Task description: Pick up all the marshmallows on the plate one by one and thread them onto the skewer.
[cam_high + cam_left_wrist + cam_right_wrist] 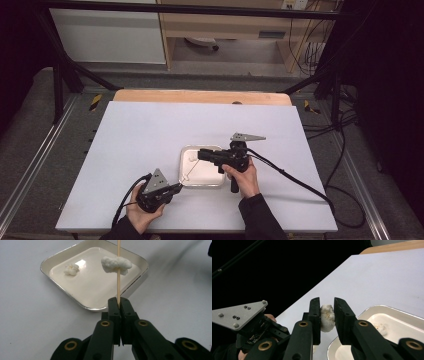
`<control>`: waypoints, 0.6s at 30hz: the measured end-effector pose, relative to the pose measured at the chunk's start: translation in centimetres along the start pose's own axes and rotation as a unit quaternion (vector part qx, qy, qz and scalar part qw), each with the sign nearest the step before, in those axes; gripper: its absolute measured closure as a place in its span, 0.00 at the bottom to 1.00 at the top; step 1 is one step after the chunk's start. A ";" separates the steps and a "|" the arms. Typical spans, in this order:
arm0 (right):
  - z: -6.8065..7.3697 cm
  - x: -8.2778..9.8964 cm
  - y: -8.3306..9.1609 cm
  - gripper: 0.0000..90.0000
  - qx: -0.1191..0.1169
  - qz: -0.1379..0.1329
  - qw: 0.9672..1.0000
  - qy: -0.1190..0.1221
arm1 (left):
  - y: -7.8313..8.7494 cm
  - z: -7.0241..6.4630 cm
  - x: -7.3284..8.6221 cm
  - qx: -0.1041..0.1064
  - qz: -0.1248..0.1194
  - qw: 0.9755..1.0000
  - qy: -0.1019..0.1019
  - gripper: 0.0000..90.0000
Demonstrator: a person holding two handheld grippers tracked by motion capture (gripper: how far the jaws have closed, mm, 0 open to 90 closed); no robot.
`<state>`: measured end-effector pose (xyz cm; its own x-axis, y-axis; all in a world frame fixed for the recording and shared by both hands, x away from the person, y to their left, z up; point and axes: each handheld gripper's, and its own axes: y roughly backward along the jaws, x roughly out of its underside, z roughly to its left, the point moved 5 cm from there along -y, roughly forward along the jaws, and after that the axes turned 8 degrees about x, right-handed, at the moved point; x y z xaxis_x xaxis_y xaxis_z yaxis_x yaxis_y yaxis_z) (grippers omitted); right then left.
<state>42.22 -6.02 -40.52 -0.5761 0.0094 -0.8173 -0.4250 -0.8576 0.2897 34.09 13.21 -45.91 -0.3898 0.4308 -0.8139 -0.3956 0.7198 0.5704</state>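
Note:
My left gripper is shut on a thin wooden skewer that stands up from its jaws. A white puffed piece like popcorn is threaded on the skewer, above a shallow white square tray. In the high view this gripper sits at the tray's front left corner. My right gripper is shut on a second white puffed piece, held just off the tray's edge. In the high view the right gripper reaches over the tray from the right.
A loose white piece lies in the tray, also seen in the right gripper view. The white tabletop spreads around the tray. A wooden strip runs along the far edge. A black cable trails right.

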 end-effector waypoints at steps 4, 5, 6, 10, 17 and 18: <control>0.1 0.5 -0.3 0.86 -0.001 0.001 1.000 -0.001 | -0.1 0.1 0.1 -0.001 0.001 1.000 0.004 0.99; 0.1 0.6 -0.4 0.86 -0.001 0.000 1.000 0.000 | -0.1 0.1 0.1 -0.001 0.000 1.000 0.006 0.99; 0.1 0.6 -0.4 0.86 -0.001 0.000 1.000 -0.001 | -0.1 0.1 0.1 0.001 -0.002 1.000 0.008 0.99; 0.3 1.5 -0.9 0.85 -0.005 0.015 1.000 0.001 | -0.2 -0.1 -0.2 0.004 -0.009 1.000 0.009 0.98; 0.5 2.9 -1.5 0.85 -0.003 0.025 1.000 0.007 | -0.8 -0.3 -0.3 0.004 -0.007 1.000 0.013 0.98; 0.5 3.0 -1.5 0.85 -0.003 0.026 1.000 0.007 | -0.9 -0.3 -0.4 0.003 -0.008 1.000 0.013 0.98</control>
<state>40.74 -4.41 -43.16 -0.5873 -0.0436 -0.8082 -0.3892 -0.8603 0.3293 34.34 12.22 -46.07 -0.4060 0.4050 -0.8192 -0.3960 0.7299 0.5571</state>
